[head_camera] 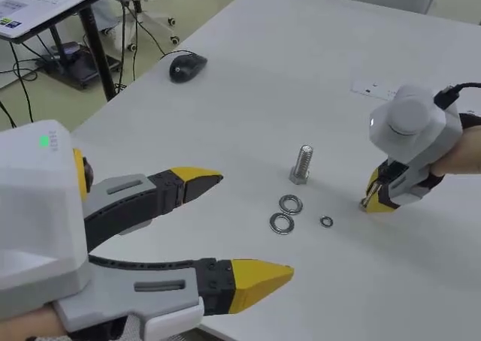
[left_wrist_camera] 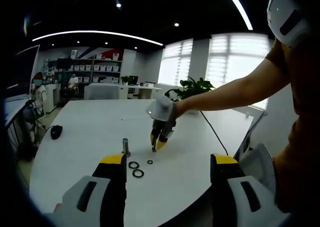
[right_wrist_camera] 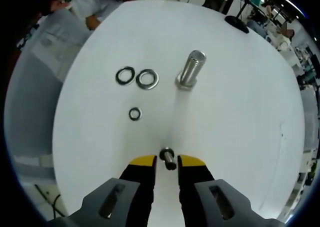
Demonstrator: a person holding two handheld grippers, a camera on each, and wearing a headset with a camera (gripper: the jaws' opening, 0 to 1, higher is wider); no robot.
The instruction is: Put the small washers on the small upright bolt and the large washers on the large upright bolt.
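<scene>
A large bolt [head_camera: 301,164] [right_wrist_camera: 190,69] stands upright on the white table [head_camera: 301,63]. Just in front of it lie two large washers [head_camera: 291,203] [head_camera: 282,223] side by side, with one small washer [head_camera: 326,221] [right_wrist_camera: 135,113] to their right. My right gripper [head_camera: 370,202] [right_wrist_camera: 167,159] points down at the table right of the washers, shut on a small bolt [right_wrist_camera: 167,157] that stands on the tabletop. My left gripper [head_camera: 254,225] [left_wrist_camera: 168,159] hovers open and holds nothing, near the table's front edge, its tips aimed toward the washers.
A black mouse [head_camera: 186,67] sits far back on the left of the table. A small white label [head_camera: 372,89] lies at the back right. Beyond the left table edge stands a desk with a laptop [head_camera: 30,3] and cables.
</scene>
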